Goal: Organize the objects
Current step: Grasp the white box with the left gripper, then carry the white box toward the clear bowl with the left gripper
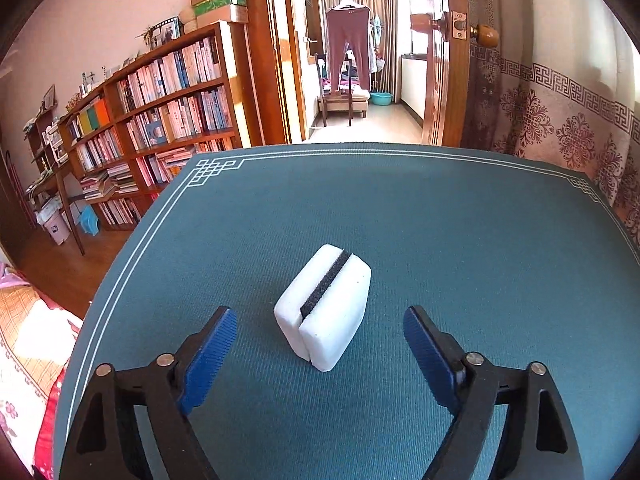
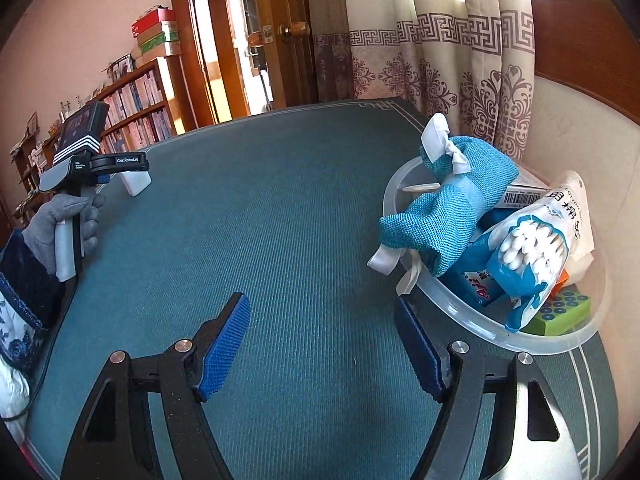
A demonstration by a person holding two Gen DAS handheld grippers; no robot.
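Between the released left tongs (image 1: 320, 330), upright on the green table (image 1: 460, 240): white sponge block (image 1: 323, 306), best straddled squarely across its broad white faces before clenching, then carried to the far plastic basin (image 2: 404, 184) beside the released, empty right tongs (image 2: 322, 320).

The left wrist view was aimed low across the green table mat (image 1: 440, 220) toward the doorway (image 1: 352, 60); the right wrist view was angled across the same mat (image 2: 300, 200), the bookshelf (image 2: 136, 108) being shared.
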